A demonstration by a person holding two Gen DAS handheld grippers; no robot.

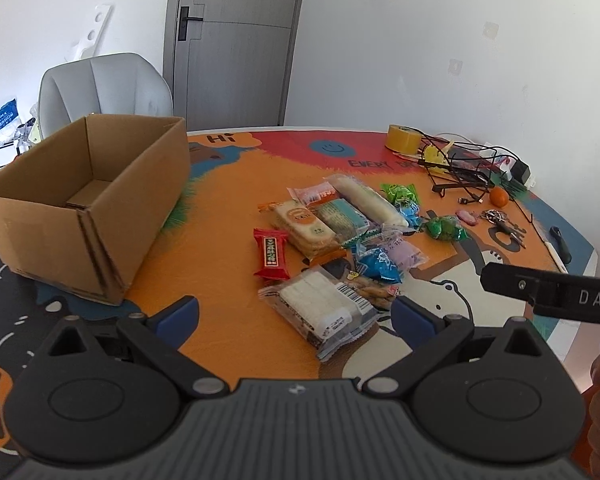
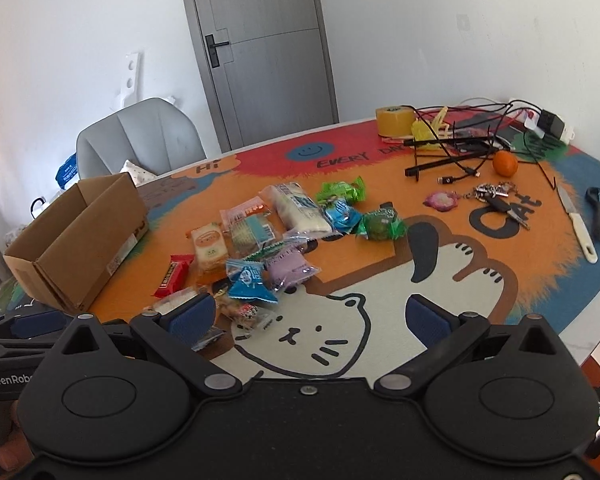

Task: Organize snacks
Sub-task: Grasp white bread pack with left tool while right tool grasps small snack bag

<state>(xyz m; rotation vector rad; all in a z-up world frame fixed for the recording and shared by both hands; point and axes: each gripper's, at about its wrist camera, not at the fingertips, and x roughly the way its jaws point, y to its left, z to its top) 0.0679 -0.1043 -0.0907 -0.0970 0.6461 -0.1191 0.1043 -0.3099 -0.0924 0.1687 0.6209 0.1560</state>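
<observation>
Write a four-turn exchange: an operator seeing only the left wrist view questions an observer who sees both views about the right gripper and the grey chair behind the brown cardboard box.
Operator: Is the right gripper holding anything?
Observer: No. It is open, with nothing between its blue-padded fingers.
Operator: Anything on the grey padded chair behind the brown cardboard box?
Observer: Yes, a white speckled cushion lies on its seat; the box hides it from you.

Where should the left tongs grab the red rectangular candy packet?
Grip the flat red rectangular candy packet across its narrow width at mid-body, coming down from above. It lies flat and apart from the snack pile, with bare orange mat along both long edges for the open left tongs.
</observation>
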